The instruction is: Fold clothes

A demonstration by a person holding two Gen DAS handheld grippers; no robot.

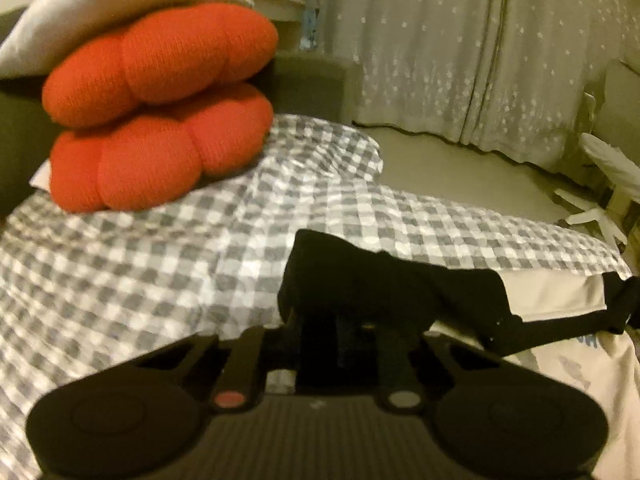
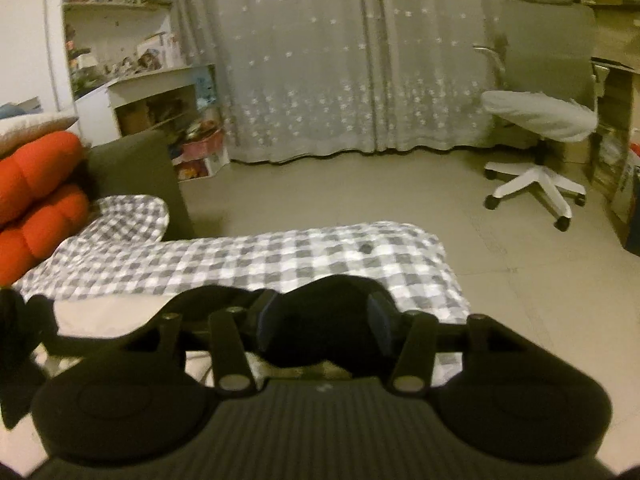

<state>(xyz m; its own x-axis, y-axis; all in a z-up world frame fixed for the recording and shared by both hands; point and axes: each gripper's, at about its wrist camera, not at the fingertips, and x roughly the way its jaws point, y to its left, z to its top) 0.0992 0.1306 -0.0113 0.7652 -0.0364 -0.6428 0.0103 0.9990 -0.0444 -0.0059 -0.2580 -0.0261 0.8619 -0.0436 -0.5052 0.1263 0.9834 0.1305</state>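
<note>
A black garment (image 1: 384, 280) lies bunched on a cream cloth (image 1: 556, 292) over the grey checked sheet (image 1: 160, 264). In the left wrist view it drapes over my left gripper (image 1: 338, 320), whose fingers stand close together, shut on a fold of it with the tips hidden. A thin black strip runs off to the right. In the right wrist view my right gripper (image 2: 322, 320) has its fingers (image 2: 265, 322) well apart. A rounded lump of the black garment (image 2: 324, 332) sits between them, and the pads do not visibly press on it.
A red cushion (image 1: 160, 108) folded double sits under a white pillow (image 1: 100, 8) at the left. Beyond the sheet's edge are a bare floor (image 2: 360, 188), a starred curtain (image 2: 340, 60), a white office chair (image 2: 540, 120) at the right and cluttered shelves (image 2: 132, 60).
</note>
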